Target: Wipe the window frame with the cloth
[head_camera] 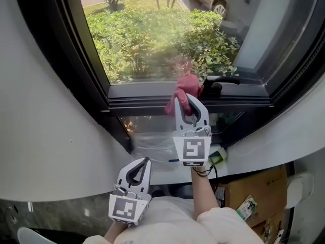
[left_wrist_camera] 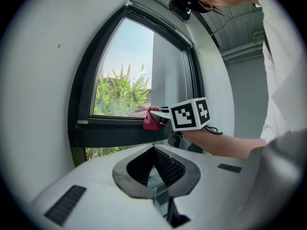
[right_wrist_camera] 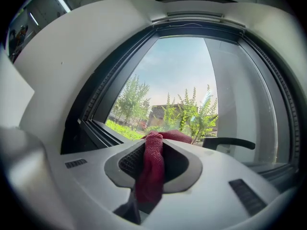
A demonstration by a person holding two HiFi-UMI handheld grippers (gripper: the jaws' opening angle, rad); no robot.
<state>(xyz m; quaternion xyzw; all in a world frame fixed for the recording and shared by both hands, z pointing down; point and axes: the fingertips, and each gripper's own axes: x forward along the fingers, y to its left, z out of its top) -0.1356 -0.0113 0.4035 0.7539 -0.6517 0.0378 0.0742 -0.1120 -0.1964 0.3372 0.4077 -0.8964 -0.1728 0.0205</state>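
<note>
Here, the right gripper point(head_camera: 191, 105) clamps a red cloth point(head_camera: 185, 85), with the bunched fabric pressed to the dark window frame point(head_camera: 147, 104) just ahead of its fingertips. The cloth's long axis runs back between the jaws and points forward at the glass, while the frame's lower rail runs crosswise to the fingers. The left gripper point(head_camera: 138, 171), jaws closed on nothing, hangs well behind. A black handle point(head_camera: 222, 80) sits just right of the cloth.

Red woven cloth point(head_camera: 186, 84) — bunched, pinched between the right gripper point(head_camera: 190, 104) jaws, one tail hanging down through them — pressed against the bottom rail of the dark window frame point(head_camera: 134, 104), below the glass.
</note>
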